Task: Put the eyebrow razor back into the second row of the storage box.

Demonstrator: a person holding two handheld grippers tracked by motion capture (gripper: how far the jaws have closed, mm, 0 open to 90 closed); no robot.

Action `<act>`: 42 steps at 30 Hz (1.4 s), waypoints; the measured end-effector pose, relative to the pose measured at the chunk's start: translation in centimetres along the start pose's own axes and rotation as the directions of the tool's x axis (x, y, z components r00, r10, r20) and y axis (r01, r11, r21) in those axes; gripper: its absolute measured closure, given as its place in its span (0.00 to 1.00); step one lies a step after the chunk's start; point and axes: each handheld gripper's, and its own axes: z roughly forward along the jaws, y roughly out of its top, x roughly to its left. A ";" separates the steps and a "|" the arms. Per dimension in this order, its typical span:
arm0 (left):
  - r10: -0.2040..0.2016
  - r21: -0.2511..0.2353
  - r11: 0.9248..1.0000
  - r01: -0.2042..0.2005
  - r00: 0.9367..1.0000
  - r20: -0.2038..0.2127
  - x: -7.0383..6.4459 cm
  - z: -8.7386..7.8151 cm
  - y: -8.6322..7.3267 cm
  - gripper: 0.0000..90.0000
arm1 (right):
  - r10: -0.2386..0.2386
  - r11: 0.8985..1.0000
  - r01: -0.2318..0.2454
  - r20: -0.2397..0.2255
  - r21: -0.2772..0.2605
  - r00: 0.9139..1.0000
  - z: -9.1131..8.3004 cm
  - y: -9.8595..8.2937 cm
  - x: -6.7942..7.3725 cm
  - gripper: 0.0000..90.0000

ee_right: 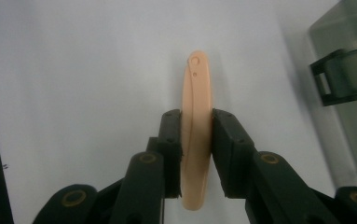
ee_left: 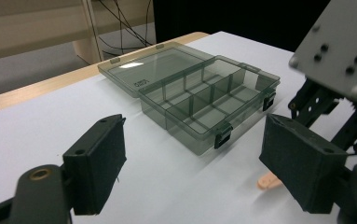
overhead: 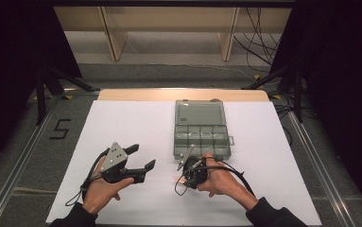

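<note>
Peach-coloured plastic clip (ee_right: 196, 130) is being pinched edge-on by the right gripper (ee_right: 196, 154), likely for the open compartment box (overhead: 201, 128); the left gripper (overhead: 141, 158) is waiting, jaws wide.

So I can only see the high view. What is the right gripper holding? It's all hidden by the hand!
Observer: The right gripper is shut on a thin peach plastic piece, clamped on its two flat sides.
Operator: Does the piece have holes?
Observer: Yes, two small round marks near its far tip, seen in the right gripper view.
Operator: Is there anything inside the box?
Observer: The left gripper view shows the compartments of the clear box empty, its lid lying open flat behind it.
Operator: And the left gripper?
Observer: The left gripper is open, jaws wide apart, aimed at the box and holding nothing.
</note>
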 end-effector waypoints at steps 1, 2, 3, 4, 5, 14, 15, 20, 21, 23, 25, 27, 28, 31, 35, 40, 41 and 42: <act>0.000 0.000 1.000 0.000 1.000 0.000 0.0 0.0 0.0 0.24 | -0.003 1.000 0.003 0.004 -0.009 1.000 -0.2 0.0 -0.1 0.82; -0.001 0.000 1.000 0.001 1.000 0.000 0.0 0.0 0.0 0.24 | -0.003 1.000 0.003 0.004 -0.009 1.000 -0.2 0.0 -0.1 0.82; -0.001 0.000 1.000 0.001 1.000 0.000 0.0 0.0 0.0 0.24 | -0.005 1.000 0.005 0.006 -0.023 1.000 -0.7 0.0 -0.2 0.82; -0.001 -0.001 1.000 0.001 1.000 -0.001 0.0 0.0 0.0 0.24 | -0.002 0.999 0.003 0.011 -0.038 1.000 -1.4 0.0 -0.4 0.82; -0.001 -0.001 1.000 0.001 1.000 -0.001 0.0 0.0 0.0 0.24 | -0.002 0.999 0.003 0.011 -0.038 1.000 -1.4 0.0 -0.4 0.82; -0.010 -0.006 1.000 0.010 1.000 0.004 0.0 0.1 -0.1 0.24 | -0.031 0.994 0.034 0.034 -0.099 0.999 -4.0 0.0 -1.4 0.82; -0.010 -0.007 1.000 0.010 1.000 0.004 0.0 0.1 -0.1 0.24 | -0.028 0.993 0.033 0.046 -0.114 0.999 -4.5 0.0 -1.8 0.82; 0.004 0.001 1.000 -0.004 1.000 -0.001 0.0 0.1 -0.1 0.24 | -0.011 0.991 0.020 0.065 -0.133 0.998 -5.5 -0.4 -2.9 0.82; 0.003 0.003 1.000 -0.003 1.000 -0.002 0.0 0.1 -0.1 0.24 | -0.009 0.991 0.017 0.066 -0.133 0.998 -5.6 -0.5 -3.1 0.82; 0.001 0.002 1.000 -0.001 1.000 -0.002 0.0 0.1 -0.1 0.24 | -0.003 0.991 0.013 0.075 -0.136 0.997 -5.9 -0.6 -3.5 0.82; 0.002 0.002 1.000 -0.002 1.000 -0.003 0.0 0.1 -0.1 0.24 | 0.007 0.990 0.004 0.081 -0.140 0.997 -6.1 -0.7 -3.9 0.82; 0.002 0.001 1.000 -0.002 1.000 -0.002 0.0 0.2 0.0 0.24 | 0.012 0.989 0.002 0.090 -0.145 0.996 -6.3 -0.8 -4.3 0.82; 0.002 0.002 1.000 -0.002 1.000 -0.002 -0.1 0.2 -0.1 0.24 | 0.017 0.989 -0.003 0.094 -0.147 0.995 -6.4 -0.8 -4.5 0.82; 0.002 0.003 1.000 -0.002 1.000 -0.001 -0.1 0.2 -0.1 0.24 | 0.023 0.988 -0.007 0.102 -0.151 0.995 -6.5 -0.9 -5.0 0.82; 0.000 0.001 1.000 0.000 1.000 -0.001 -0.1 0.2 -0.1 0.24 | 0.042 0.988 -0.023 0.123 -0.150 0.992 -6.8 -1.1 -6.0 0.82; 0.000 -0.002 1.000 0.000 1.000 -0.003 0.0 0.2 0.0 0.24 | 0.053 0.989 -0.032 0.144 -0.145 0.988 -6.9 -1.4 -7.0 0.82; 0.000 -0.002 1.000 0.000 1.000 -0.003 0.0 0.2 0.0 0.24 | 0.050 0.989 -0.028 0.149 -0.148 0.987 -6.9 -1.4 -7.2 0.82; 0.000 -0.002 1.000 0.000 1.000 -0.003 0.0 0.2 0.0 0.24 | 0.050 0.989 -0.028 0.149 -0.148 0.987 -6.9 -1.4 -7.2 0.82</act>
